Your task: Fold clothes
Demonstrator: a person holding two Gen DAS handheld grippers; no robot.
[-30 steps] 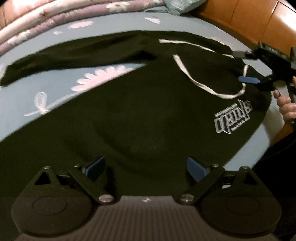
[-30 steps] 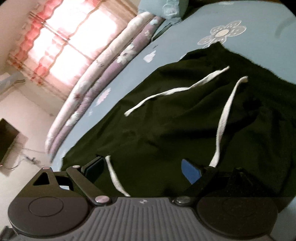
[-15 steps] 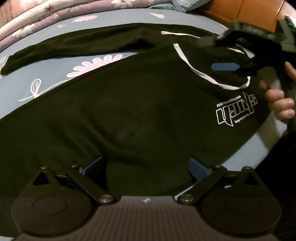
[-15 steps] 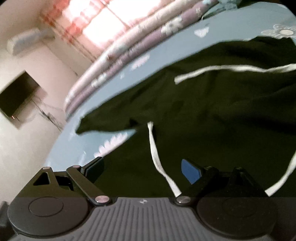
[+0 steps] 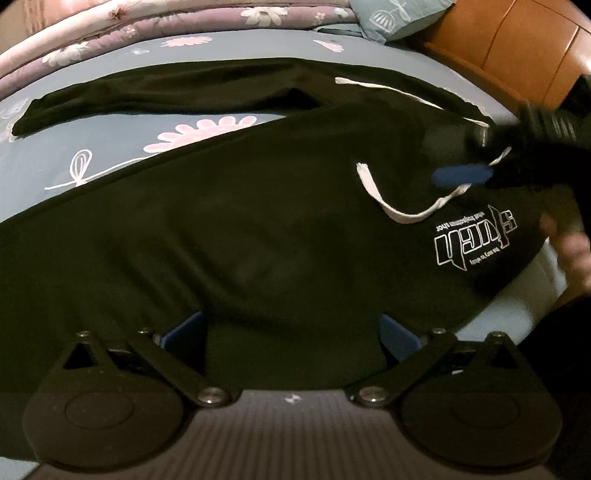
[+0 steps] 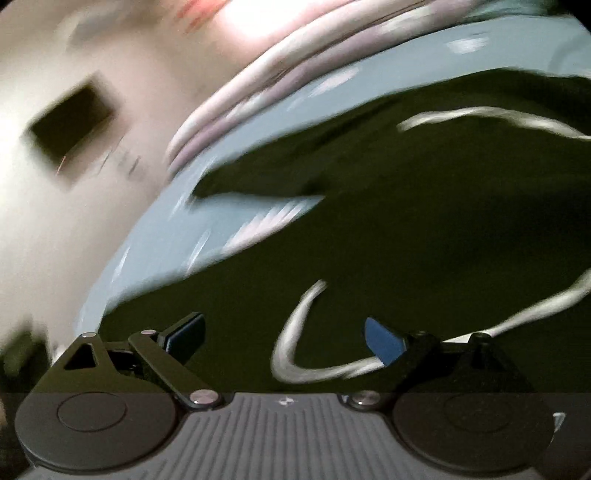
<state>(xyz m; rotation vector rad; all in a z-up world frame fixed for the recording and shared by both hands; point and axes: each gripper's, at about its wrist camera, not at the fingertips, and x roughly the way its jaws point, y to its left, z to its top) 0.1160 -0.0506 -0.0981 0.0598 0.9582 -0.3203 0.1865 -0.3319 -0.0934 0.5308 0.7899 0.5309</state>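
Note:
Black trousers (image 5: pixel 258 221) with a white printed logo (image 5: pixel 476 240) lie spread on the blue flowered bed sheet (image 5: pixel 92 147). One leg (image 5: pixel 166 92) stretches along the far side. A white drawstring (image 5: pixel 406 216) loops over the waist end. My left gripper (image 5: pixel 291 332) stands open low over the near cloth, and fabric lies between its blue pads. My right gripper (image 6: pixel 284 332) is open above the waist, with the drawstring (image 6: pixel 295 354) curling by its right pad. The left wrist view shows it blurred (image 5: pixel 476 155) at the right. Its own view is smeared by motion.
A folded purple and pink quilt (image 5: pixel 147 37) lines the far edge of the bed. A teal pillow (image 5: pixel 399 18) and a wooden headboard (image 5: pixel 517 48) are at the upper right. A person's hand (image 5: pixel 572 251) holds the right gripper. A dark screen (image 6: pixel 70 129) hangs on the wall.
The right gripper has swung and rolled over the waist, coming lower and nearer the drawstring loop. The left gripper has stayed almost in place, its jaws a little wider.

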